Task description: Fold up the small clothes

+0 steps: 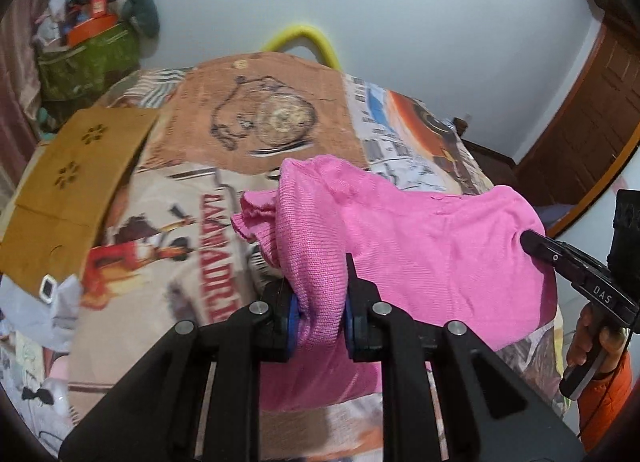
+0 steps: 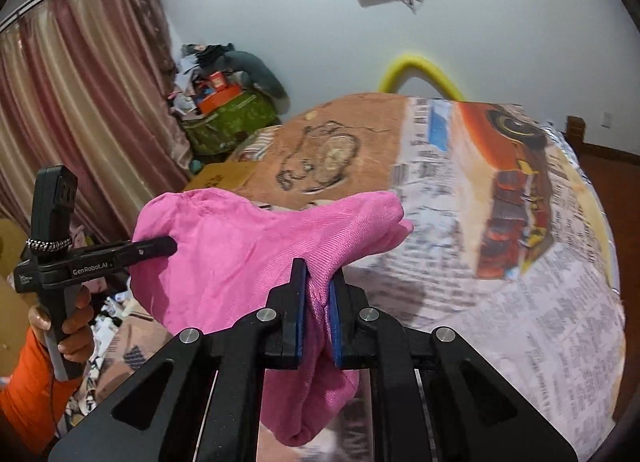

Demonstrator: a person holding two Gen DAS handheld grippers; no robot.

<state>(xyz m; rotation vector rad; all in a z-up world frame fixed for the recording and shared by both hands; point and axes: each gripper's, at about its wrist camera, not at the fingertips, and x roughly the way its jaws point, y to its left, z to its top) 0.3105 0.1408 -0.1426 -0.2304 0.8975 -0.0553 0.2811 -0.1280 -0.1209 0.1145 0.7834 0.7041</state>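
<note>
A pink knit garment [image 1: 432, 258] hangs stretched between my two grippers above the bed; it also shows in the right wrist view [image 2: 240, 258]. My left gripper [image 1: 320, 302] is shut on one bunched end of it. My right gripper [image 2: 318, 298] is shut on the other end. Each gripper shows from the side in the other's view, the right gripper [image 1: 532, 242] at the cloth's right edge and the left gripper [image 2: 168, 248] at its left edge. Loose cloth droops below both grips.
The bed carries a printed cover [image 2: 500, 262] with newspaper and truck pictures. A brown cardboard box [image 1: 68, 185] lies at its left side. A cluttered green bag [image 1: 84, 57] stands by the wall, a curtain [image 2: 72, 101] at left, a wooden door [image 1: 592, 121] at right.
</note>
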